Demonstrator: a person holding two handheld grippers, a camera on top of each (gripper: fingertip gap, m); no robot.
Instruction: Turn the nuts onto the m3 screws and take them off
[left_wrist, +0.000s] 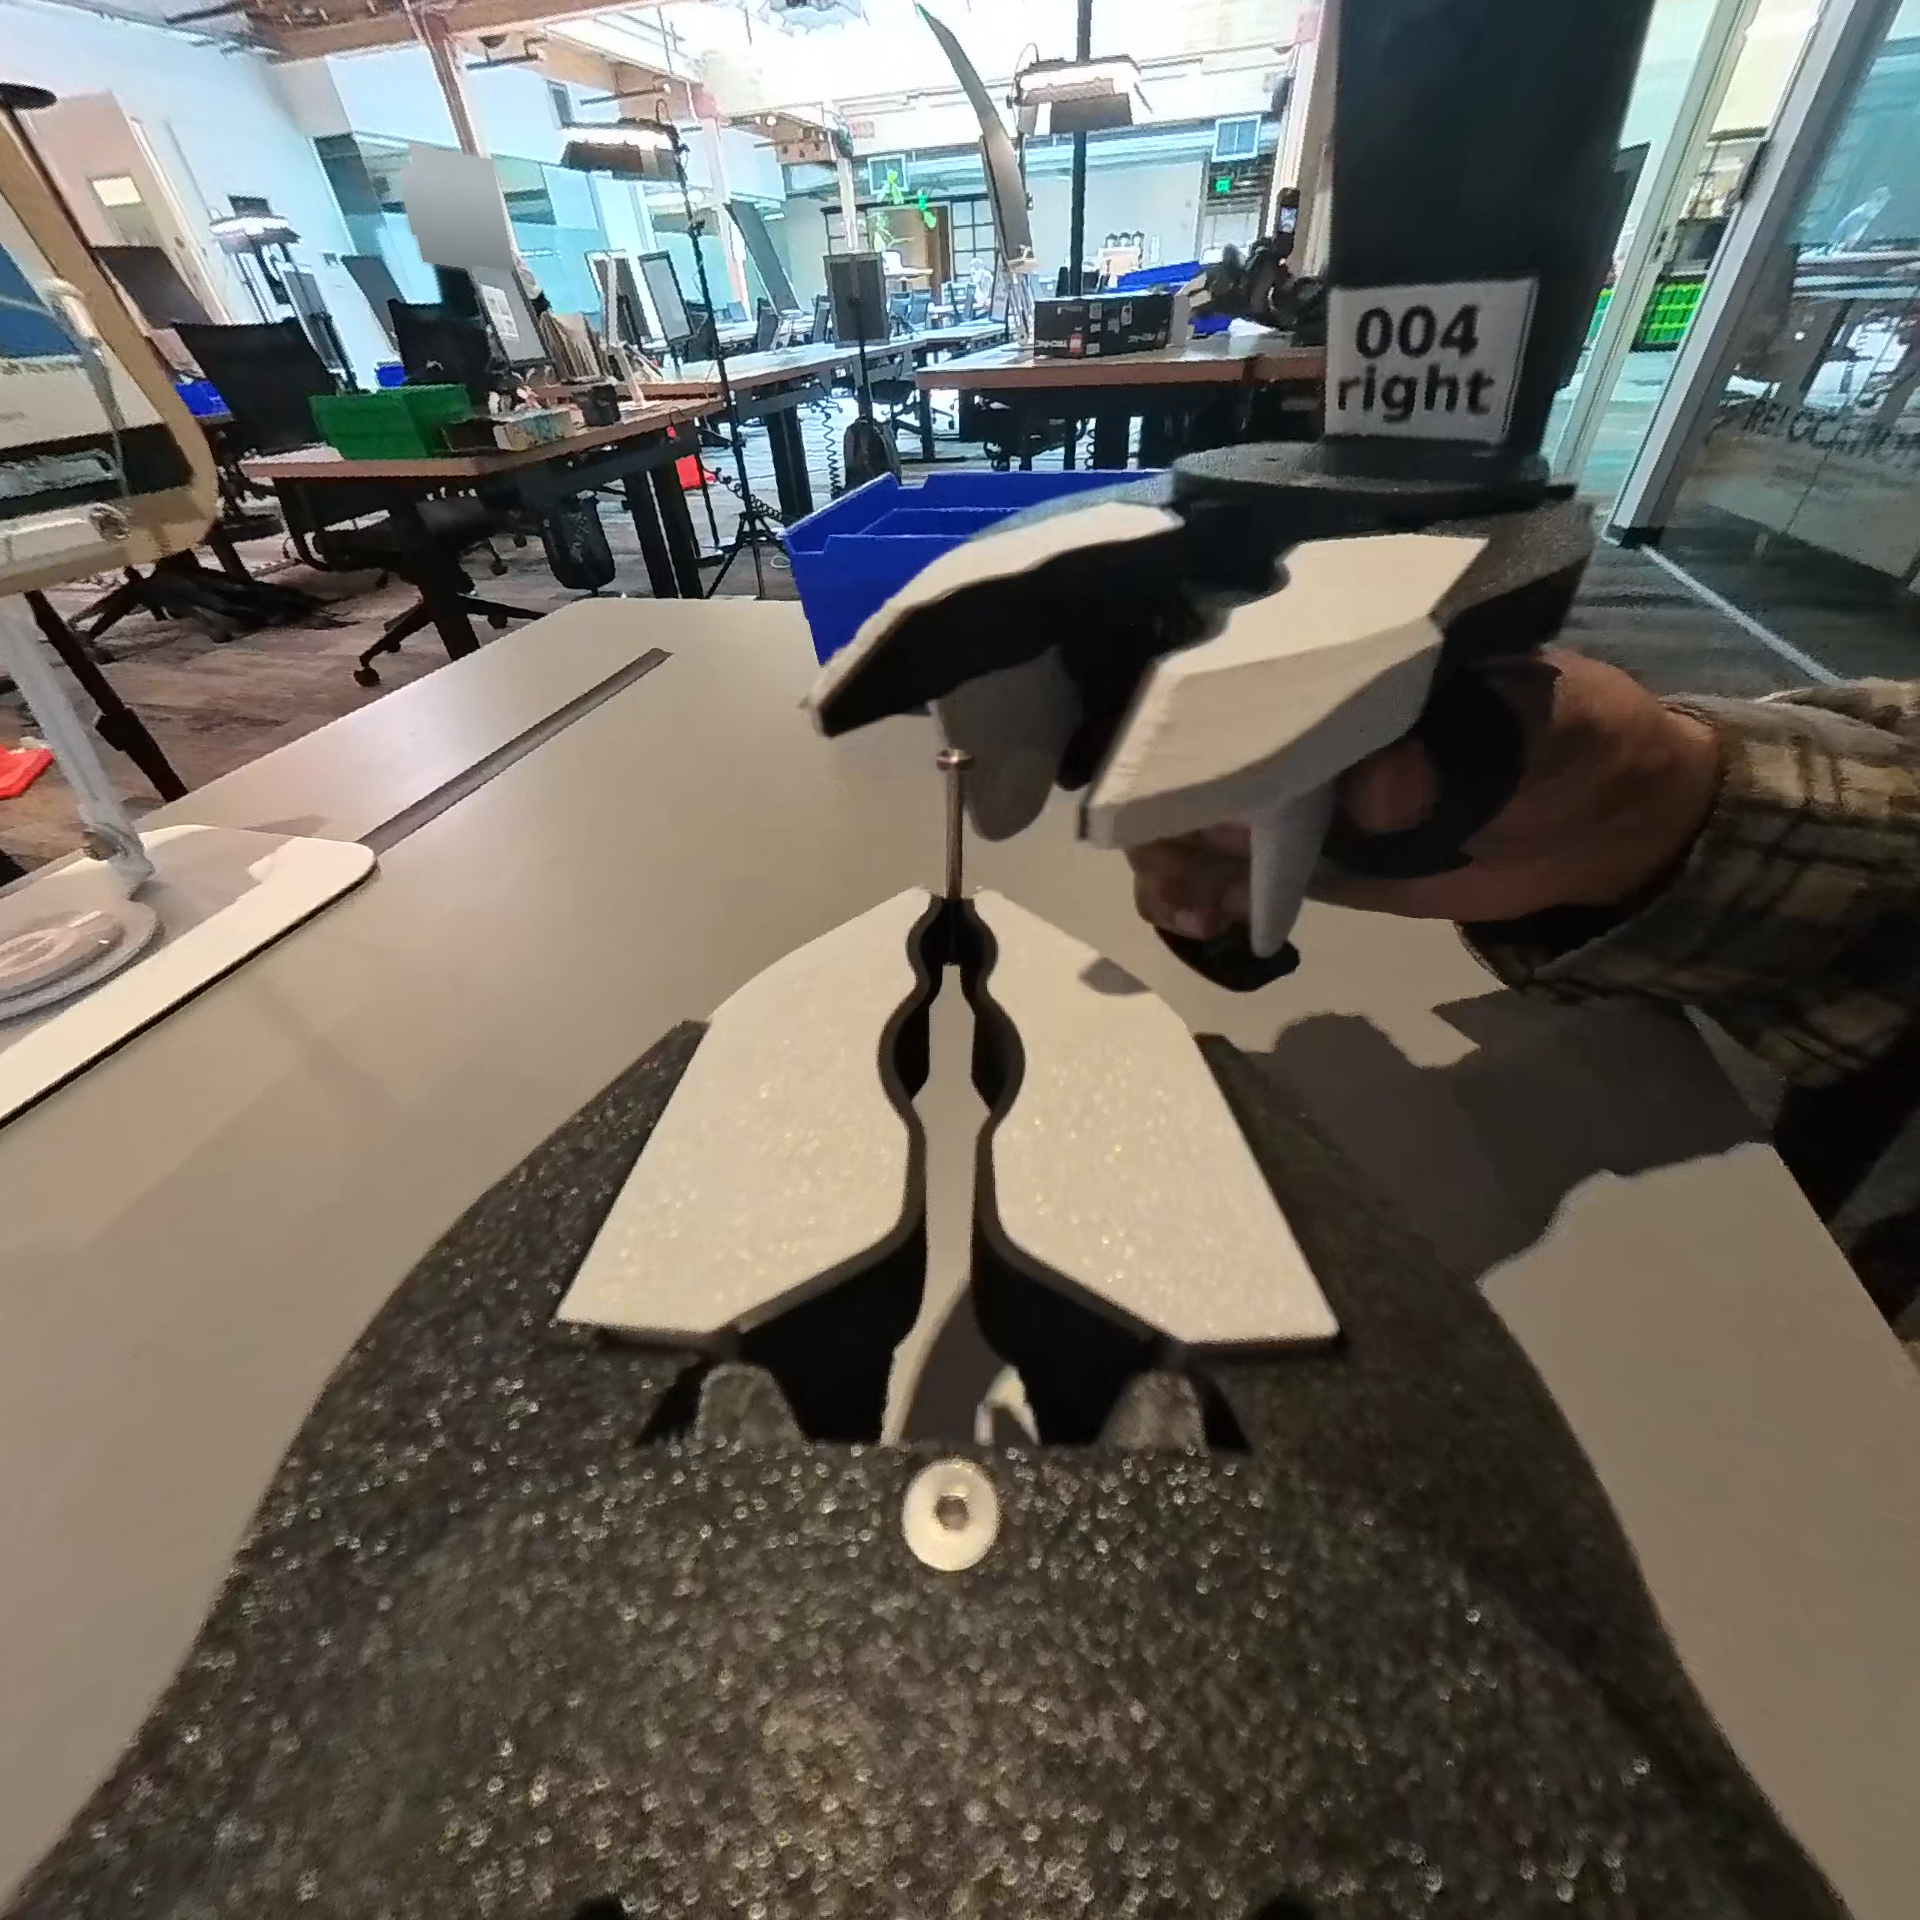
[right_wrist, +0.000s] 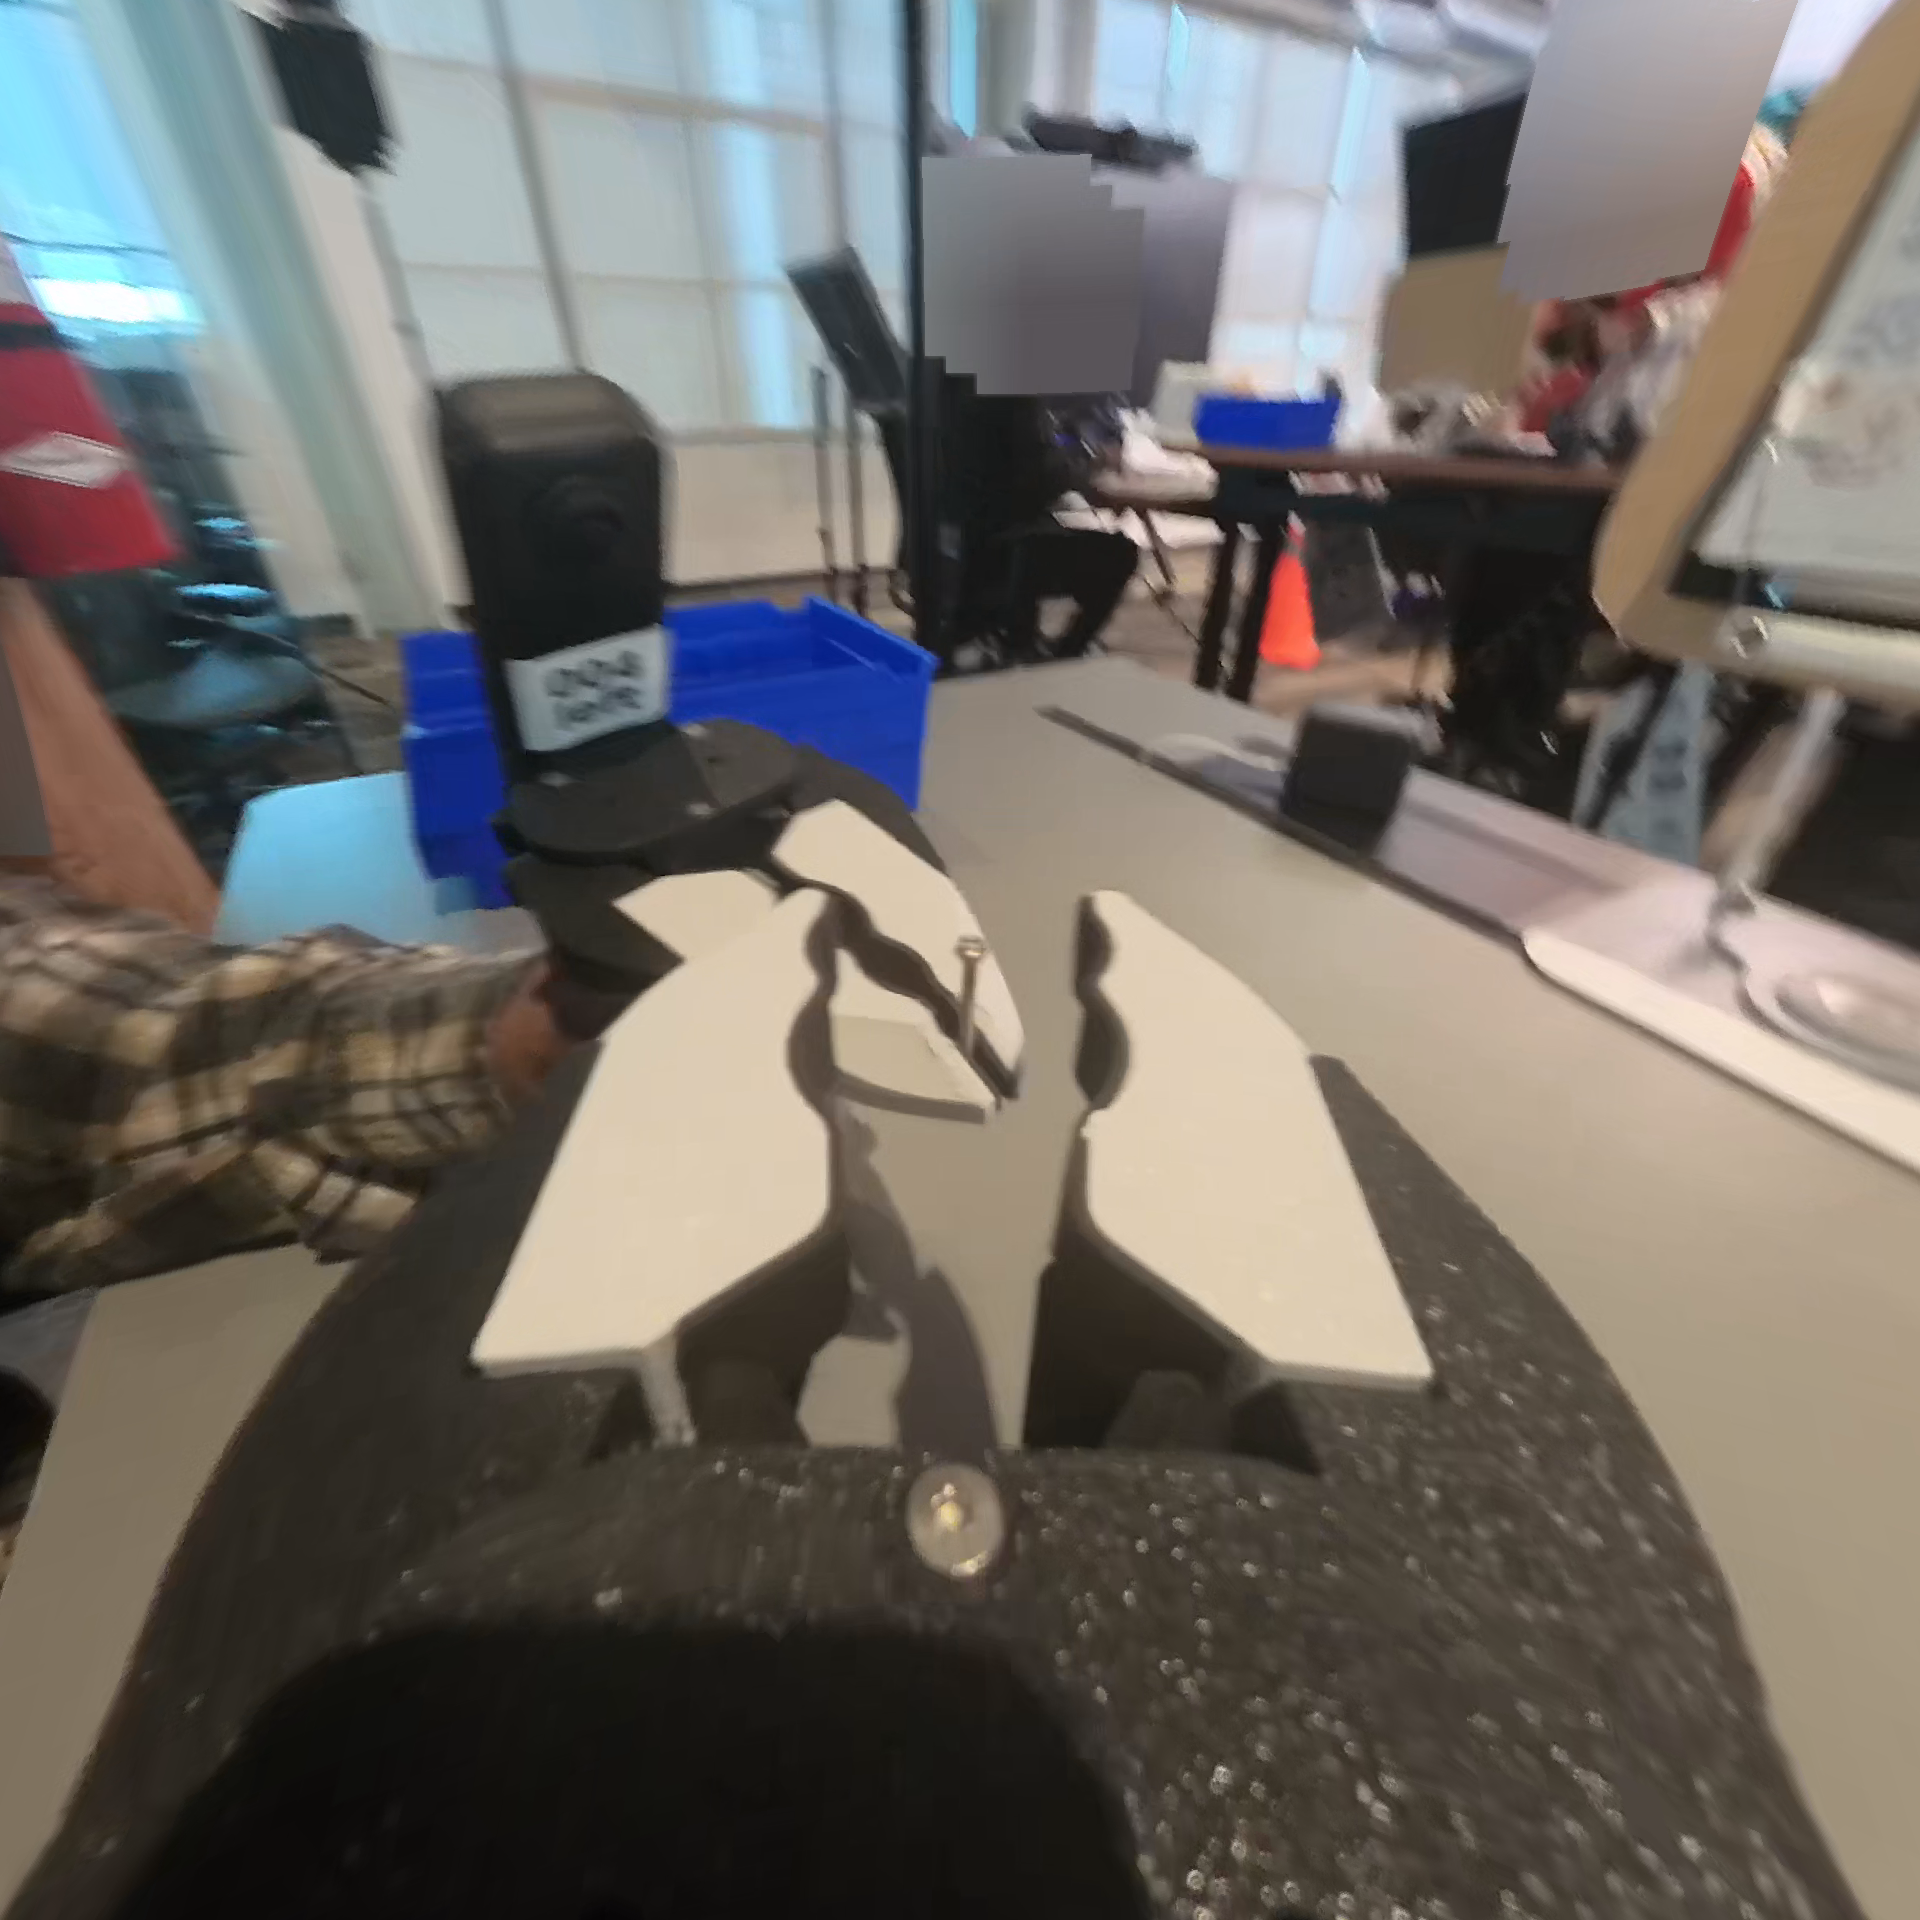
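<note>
Pinched upright at its lower end between the closed white, grainy-topped fingers of the left gripper (left_wrist: 951, 914) above the smooth grey table (left_wrist: 436, 1018): a thin metal screw (left_wrist: 951, 821), its small round head just beside the parted, empty right gripper (left_wrist: 966, 769).

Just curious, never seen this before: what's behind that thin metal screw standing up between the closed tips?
Behind the screw hangs the open right tool, with a blue bin beyond on the grey table. The tool hides most of the bin, so its contents cannot be seen.
</note>
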